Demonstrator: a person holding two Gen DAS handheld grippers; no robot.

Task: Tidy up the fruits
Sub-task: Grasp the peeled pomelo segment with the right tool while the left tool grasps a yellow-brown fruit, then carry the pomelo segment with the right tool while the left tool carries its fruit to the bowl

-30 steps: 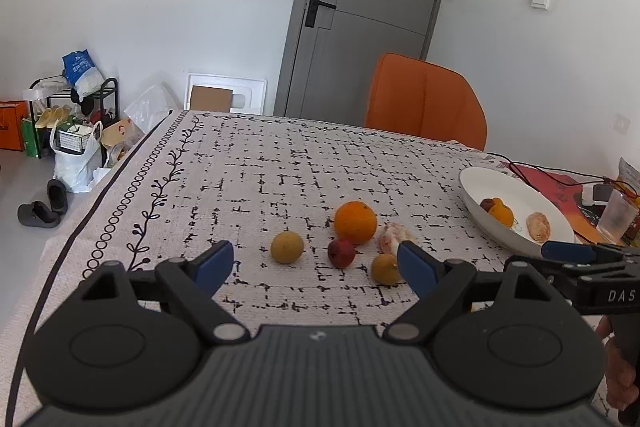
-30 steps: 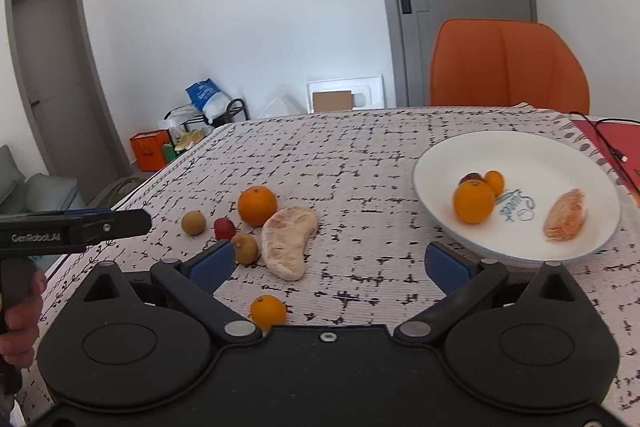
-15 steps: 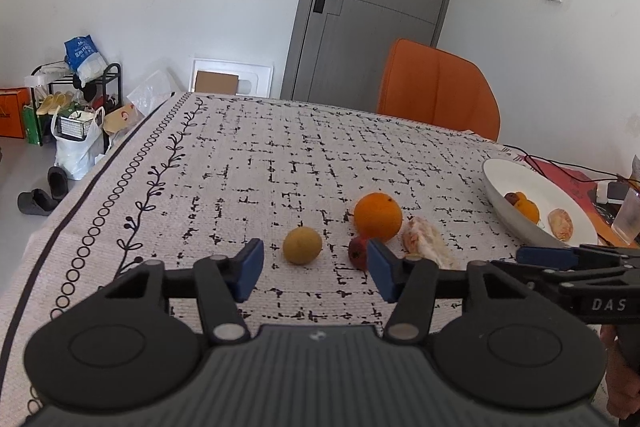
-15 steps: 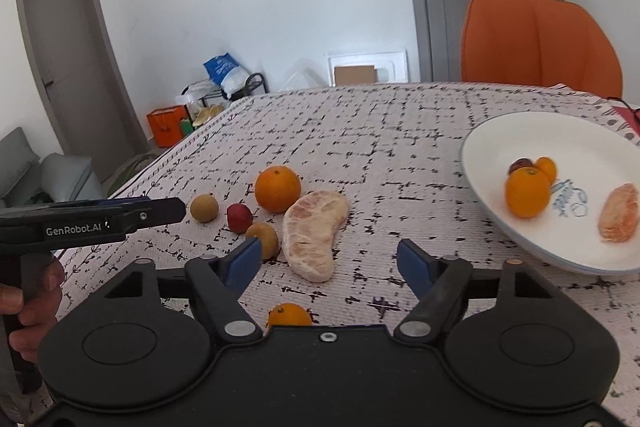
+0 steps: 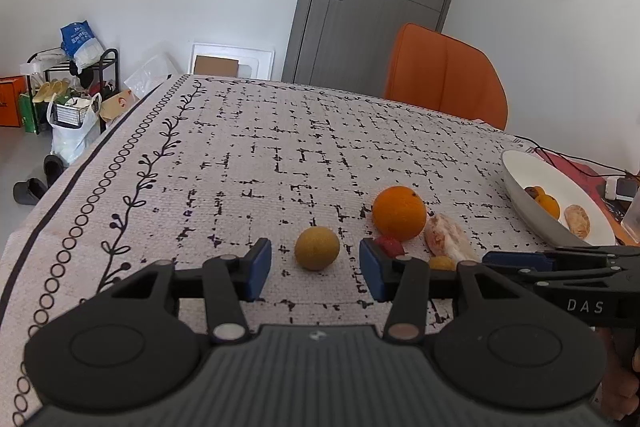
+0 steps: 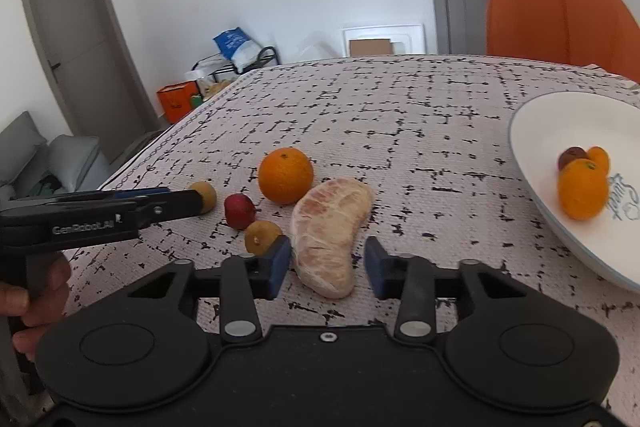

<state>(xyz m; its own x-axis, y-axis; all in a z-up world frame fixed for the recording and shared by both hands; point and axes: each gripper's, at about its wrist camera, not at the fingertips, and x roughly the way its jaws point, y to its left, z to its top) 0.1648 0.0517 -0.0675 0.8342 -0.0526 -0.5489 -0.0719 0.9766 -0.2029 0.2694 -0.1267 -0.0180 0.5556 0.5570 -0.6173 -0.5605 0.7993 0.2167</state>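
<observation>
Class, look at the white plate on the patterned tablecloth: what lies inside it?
Inside the white plate lie a round orange fruit, a smaller orange fruit, a dark reddish fruit and a peeled citrus piece. Printed lettering is partly covered.

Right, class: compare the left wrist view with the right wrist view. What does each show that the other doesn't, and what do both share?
Only the left wrist view: the left gripper framing the round yellow-brown fruit, jaws just narrowed but not touching it; a peeled segment on the white plate.

Only the right wrist view: the right gripper around the peeled pomelo piece, jaws just narrowed, gaps at both pads; a grey sofa and a second door.

Both: the large orange, small red fruit, orange chair, patterned tablecloth.
</observation>
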